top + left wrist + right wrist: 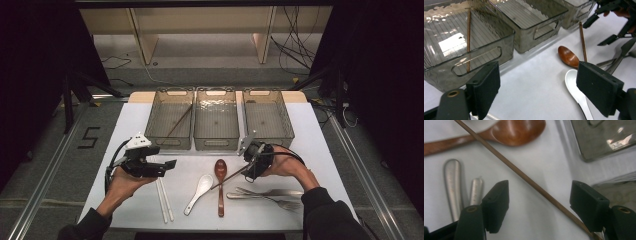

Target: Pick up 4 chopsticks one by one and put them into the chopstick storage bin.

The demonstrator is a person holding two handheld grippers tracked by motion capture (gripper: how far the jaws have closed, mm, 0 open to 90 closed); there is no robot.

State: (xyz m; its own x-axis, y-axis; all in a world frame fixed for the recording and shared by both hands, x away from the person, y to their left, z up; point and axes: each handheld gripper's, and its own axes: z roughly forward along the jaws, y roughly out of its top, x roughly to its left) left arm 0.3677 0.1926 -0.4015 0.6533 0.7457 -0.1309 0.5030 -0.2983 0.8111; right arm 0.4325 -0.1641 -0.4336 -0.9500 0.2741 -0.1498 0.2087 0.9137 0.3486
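Observation:
A thin brown chopstick [227, 179] lies slanted on the white table, crossing the handle of a brown wooden spoon [220, 172]. My right gripper [248, 172] hovers low over its upper end. In the right gripper view the chopstick [524, 176] runs diagonally between the open jaws of my right gripper [539, 205], and neither pad touches it. My left gripper [170, 164] is held at the left, open, with nothing between its pads [486, 85]. A second brown chopstick [179, 122] lies in the left bin [155, 112].
Three clear bins stand in a row at the back; the middle bin [216, 145] and right bin [287, 125] look empty. A white spoon [200, 190], two white chopsticks [164, 200] and metal forks [270, 195] lie near the front edge.

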